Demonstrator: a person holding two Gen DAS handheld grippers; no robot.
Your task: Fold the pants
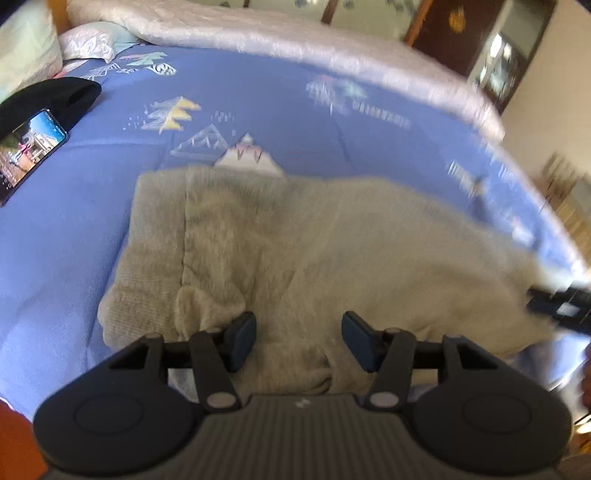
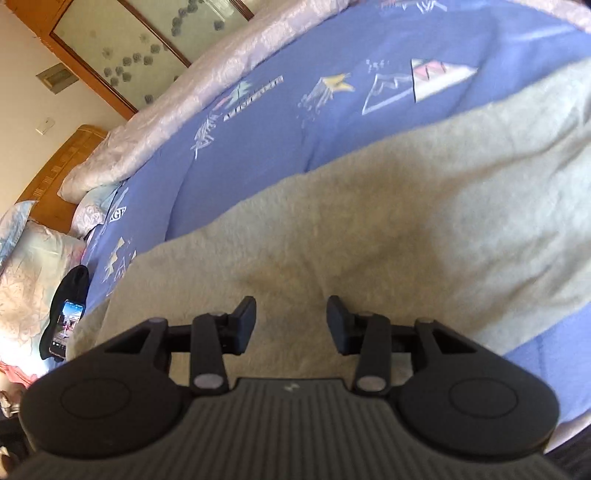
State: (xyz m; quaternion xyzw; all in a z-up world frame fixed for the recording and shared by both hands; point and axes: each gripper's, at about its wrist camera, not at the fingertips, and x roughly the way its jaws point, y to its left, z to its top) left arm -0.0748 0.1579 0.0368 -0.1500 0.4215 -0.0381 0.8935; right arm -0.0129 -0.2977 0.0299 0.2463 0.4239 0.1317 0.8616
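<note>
Bedding first: a blue bedspread covers the bed, smooth cotton printed with pale triangles and zigzags in yellow, pink and white. Some white lettering is printed on it, too blurred to read. Along its far edge, from 11 to 2 o'clock in the left wrist view, runs a rolled quilt of shiny pinkish-white fabric with a crinkled surface. In the right wrist view a wooden-framed panel with a dotted flower pattern stands behind the quilt at 11 o'clock.

Beige pants lie flat on the bedspread, thick and fuzzy like fleece or knit, with a ribbed band at their 9 o'clock end in the left wrist view. They fill the middle of both views.

Pillows with a pale floral print sit at 9 o'clock in the right wrist view. A black cloth lies at 10 o'clock in the left wrist view, with a phone touching it, screen lit.

Left claw is spread wide over the near edge of the pants, holding nothing. Right claw is also wide apart above the pants, nothing between its dark, flat rectangular pads.
</note>
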